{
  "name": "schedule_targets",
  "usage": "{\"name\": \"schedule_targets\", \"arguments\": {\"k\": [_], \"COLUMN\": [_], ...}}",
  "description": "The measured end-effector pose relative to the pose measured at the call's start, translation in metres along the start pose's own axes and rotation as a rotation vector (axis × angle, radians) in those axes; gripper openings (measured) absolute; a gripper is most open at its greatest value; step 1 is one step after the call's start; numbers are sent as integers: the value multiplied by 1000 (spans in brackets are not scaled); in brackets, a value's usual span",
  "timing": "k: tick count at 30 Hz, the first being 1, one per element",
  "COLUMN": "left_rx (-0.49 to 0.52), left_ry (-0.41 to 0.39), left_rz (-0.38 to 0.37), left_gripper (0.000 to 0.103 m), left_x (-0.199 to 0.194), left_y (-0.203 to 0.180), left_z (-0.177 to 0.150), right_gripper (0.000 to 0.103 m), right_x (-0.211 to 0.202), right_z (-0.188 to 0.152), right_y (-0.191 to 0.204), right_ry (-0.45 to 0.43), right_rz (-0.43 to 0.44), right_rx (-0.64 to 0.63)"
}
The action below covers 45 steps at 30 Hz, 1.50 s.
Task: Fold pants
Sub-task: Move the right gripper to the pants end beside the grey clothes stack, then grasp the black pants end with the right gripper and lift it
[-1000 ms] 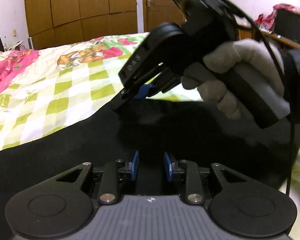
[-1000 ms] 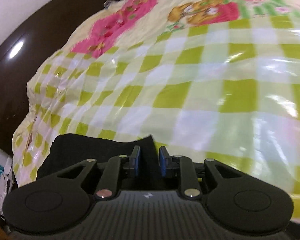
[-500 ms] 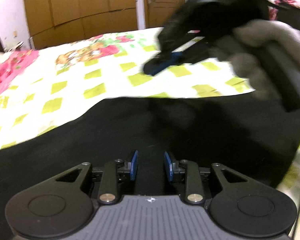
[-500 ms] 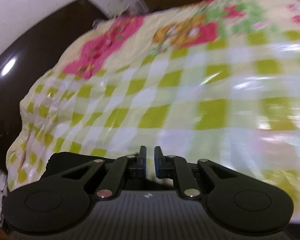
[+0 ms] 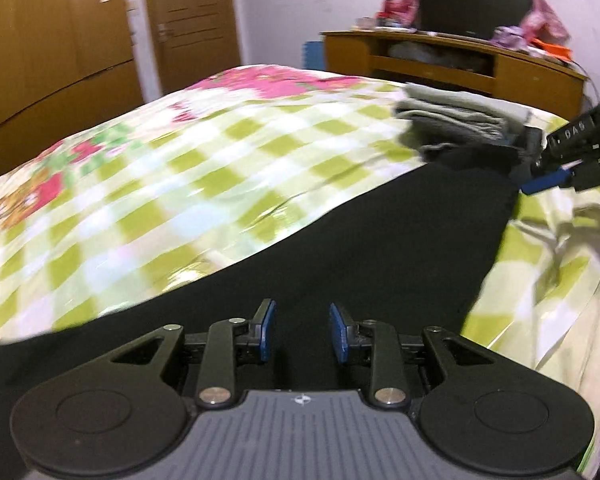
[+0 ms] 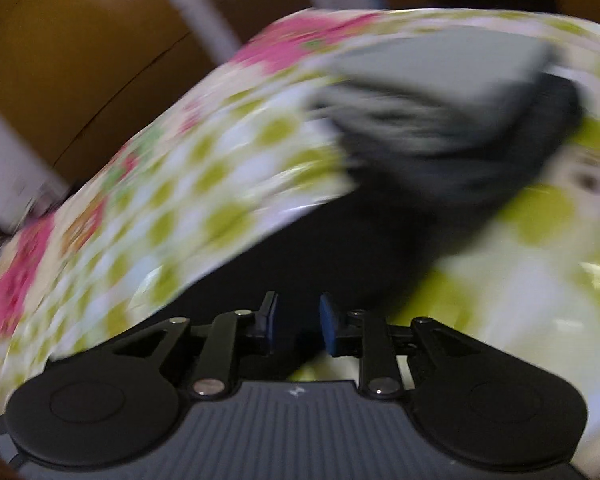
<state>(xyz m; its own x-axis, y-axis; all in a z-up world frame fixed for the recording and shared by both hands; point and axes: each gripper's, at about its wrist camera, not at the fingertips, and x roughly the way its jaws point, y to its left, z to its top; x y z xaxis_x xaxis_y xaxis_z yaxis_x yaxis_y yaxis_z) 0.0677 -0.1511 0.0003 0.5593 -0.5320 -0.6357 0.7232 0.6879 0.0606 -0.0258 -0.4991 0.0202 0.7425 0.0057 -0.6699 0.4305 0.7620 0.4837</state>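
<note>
Pants (image 5: 380, 248) between parted left jaws.

**A home bedroom**

A bed (image 5: 148, 184) under a green-checked, pink-flowered cover fills the room. Behind the bed stand wooden wardrobe doors (image 5: 60, 32) and a room door (image 5: 196, 20). Beyond the bed's far right corner a wooden cabinet (image 5: 452, 68) carries a dark TV (image 5: 476, 4) draped with cloth. Folded grey clothes (image 5: 452, 120) lie on the bed.
</note>
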Motion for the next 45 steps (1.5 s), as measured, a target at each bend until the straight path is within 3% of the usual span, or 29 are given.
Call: {"name": "schedule_targets", "arguments": {"k": [3,6,16,18,19,20,24,34,45], "left_rx": [34,70,82,67,65,66,55,18,-86], "left_ry": [14,37,74,85,90,95,94,88,71], "left_rz": [-27,-42,-74,-87,-89,-90,-88,-4,113], "left_gripper": [43,43,44,44,44,44,45,46,47], "left_x": [19,30,48,51,52,53,49,10,-39], "left_y": [-14,-29,-47,-46,-46,-46,-44,-11,51], "left_z": [11,16,20,21,20,20,16,-3,-40], "right_gripper": [35,36,39,32,15,8,8,7,7], "right_x": [0,19,72,72,74,73,53,22,39], "right_z": [3,9,24,23,24,25,30,28,-24], "right_y": [-31,-47,-46,-44,-43,-42,-30,68,187], "right_ry": [-21,-11,7,5,12,19,-35,-90,40], "right_rz": [-29,15,94,99,102,107,163,281,333], "right_rx": [77,153,181,173,175,180,176,-18,-294]}}
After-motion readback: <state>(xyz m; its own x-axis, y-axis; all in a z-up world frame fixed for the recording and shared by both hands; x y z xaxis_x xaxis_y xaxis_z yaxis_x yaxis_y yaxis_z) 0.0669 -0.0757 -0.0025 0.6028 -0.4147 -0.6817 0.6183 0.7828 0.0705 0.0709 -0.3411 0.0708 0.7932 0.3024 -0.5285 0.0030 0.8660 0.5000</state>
